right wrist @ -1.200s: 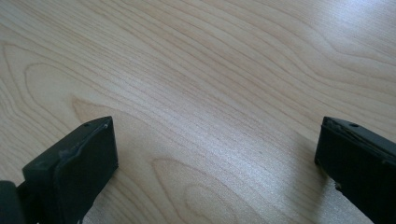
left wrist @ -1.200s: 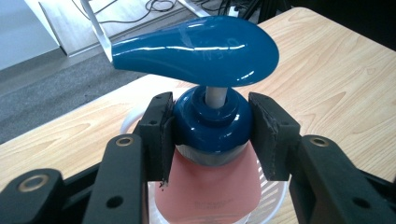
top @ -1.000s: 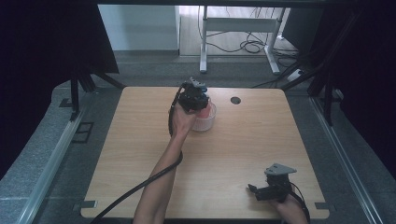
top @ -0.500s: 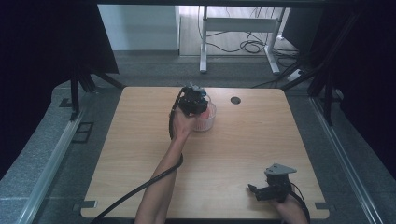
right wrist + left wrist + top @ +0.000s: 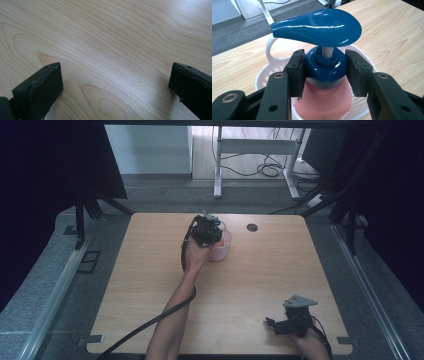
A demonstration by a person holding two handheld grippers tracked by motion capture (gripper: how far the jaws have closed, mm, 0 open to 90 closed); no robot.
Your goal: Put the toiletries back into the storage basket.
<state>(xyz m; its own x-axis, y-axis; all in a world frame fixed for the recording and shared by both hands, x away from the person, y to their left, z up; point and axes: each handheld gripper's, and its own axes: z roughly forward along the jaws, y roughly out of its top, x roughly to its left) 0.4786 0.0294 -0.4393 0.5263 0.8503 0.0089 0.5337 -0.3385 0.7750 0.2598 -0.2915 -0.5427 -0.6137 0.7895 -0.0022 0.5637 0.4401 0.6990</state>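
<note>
A pink pump bottle (image 5: 322, 102) with a blue collar and a broad blue pump head (image 5: 317, 27) stands upright inside a small white basket (image 5: 262, 77) with a looped handle. My left gripper (image 5: 324, 72) is shut on the bottle's blue collar, one black pad pressed to each side. In the high view the left gripper (image 5: 206, 231) covers most of the bottle, over the white basket (image 5: 222, 251) at the table's far middle. My right gripper (image 5: 272, 324) rests low near the front right corner. In its own view the right gripper (image 5: 116, 82) is open over bare wood.
The wooden table (image 5: 150, 270) has a round cable hole (image 5: 252, 227) to the right of the basket. The left gripper's black cable (image 5: 145, 325) trails back along the forearm to the front edge. Dark frame legs stand on the floor at both sides.
The left hand and its gripper have shifted very slightly toward me at the basket. The right gripper has stayed in place.
</note>
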